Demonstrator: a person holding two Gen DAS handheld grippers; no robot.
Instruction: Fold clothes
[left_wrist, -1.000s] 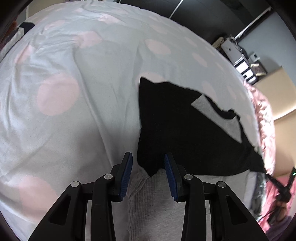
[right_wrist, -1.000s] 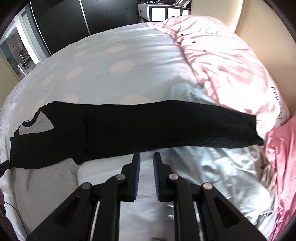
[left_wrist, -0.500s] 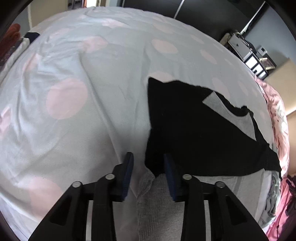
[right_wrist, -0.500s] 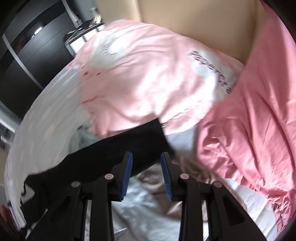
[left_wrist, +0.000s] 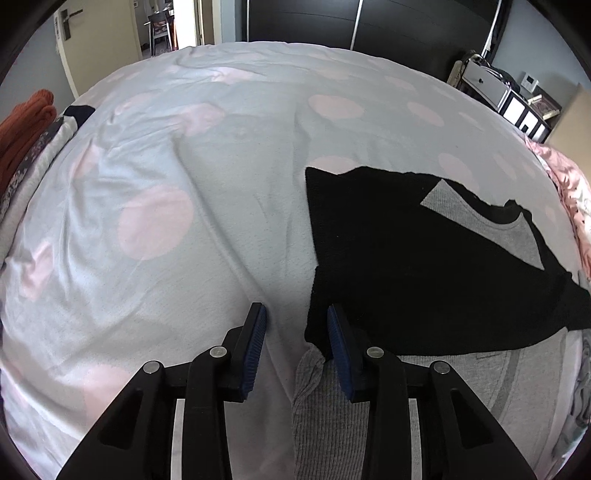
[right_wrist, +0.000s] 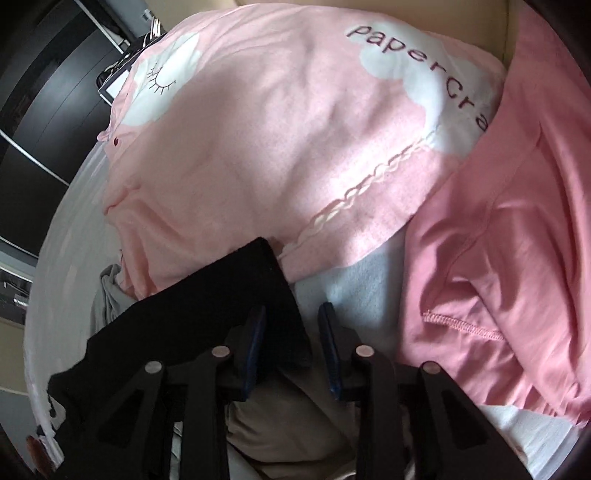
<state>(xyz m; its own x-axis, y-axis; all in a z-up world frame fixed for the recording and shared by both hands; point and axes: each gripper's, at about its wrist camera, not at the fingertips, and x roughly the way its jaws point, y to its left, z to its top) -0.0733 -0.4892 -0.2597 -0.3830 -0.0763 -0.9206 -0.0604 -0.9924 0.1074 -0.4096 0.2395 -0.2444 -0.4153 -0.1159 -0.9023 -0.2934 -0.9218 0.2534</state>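
Since a second ago we've pulled the left gripper (left_wrist: 295, 332) back and a little left, so more of the bed and the doorway shows, while the right one has swung away from the long black stretch toward the pink pile. Left wrist view first: our fingers (left_wrist: 255, 347) stand parted, released, nothing between them but the dotted duvet (left_wrist: 155, 221). The right-hand pad sits against the lower left corner of the black-and-grey top (left_wrist: 406, 266), right where black meets the grey ribbed part; whether it presses or only overlaps, we cannot tell. The garment lies flat on the bed, its long axis running off to the right of the view, grey neck panel toward the far right. A folded orange garment (left_wrist: 26, 125) sits at the left edge.

Now the right wrist view: the right gripper (right_wrist: 290, 325) is also open, empty, hovering over the end of the black sleeve (right_wrist: 207, 310), which points up and right toward the pink pillow (right_wrist: 280, 140). The left-hand pad overlaps the sleeve's edge. On the pillow we read "papercra", cut off by a pink garment (right_wrist: 517, 240) beside it.
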